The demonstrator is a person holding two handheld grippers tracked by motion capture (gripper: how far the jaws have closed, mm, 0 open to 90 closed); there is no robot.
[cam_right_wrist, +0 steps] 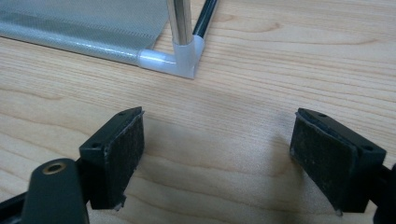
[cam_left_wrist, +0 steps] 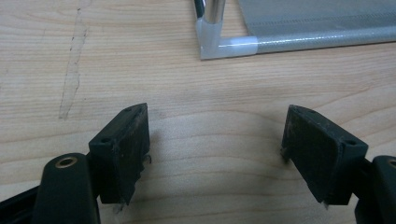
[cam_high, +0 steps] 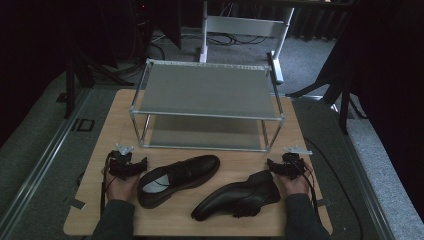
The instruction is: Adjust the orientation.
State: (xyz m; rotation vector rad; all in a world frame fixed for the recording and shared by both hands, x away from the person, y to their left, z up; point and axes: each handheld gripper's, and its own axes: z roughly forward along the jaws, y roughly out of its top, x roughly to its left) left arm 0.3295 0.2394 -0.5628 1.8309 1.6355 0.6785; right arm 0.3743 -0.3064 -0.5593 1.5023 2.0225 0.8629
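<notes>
So far nothing has been put away, as far as I can tell. The big wooden table has a grey rack with two shelves on it, and both shelves have nothing on them. I think the job is to put the two black shoes on the rack, and that has not started yet.

The rack stands in front of both grippers, a bit farther away from the person. In the left gripper view one bottom corner of the rack sits ahead of the jaws and a little to the right. In the right gripper view another bottom corner sits ahead and a little to the left.

The two shoes lie between the grippers. The first shoe is just beside the left gripper, with its open top near that gripper and its toe pointing away. The second shoe is just beside the right gripper, with its heel close to that gripper.

Both grippers rest low on the table, one in each hand. The left gripper has its jaws spread wide with only bare wood between them. The right gripper is spread wide too, and it holds nothing and touches no shoe
</notes>
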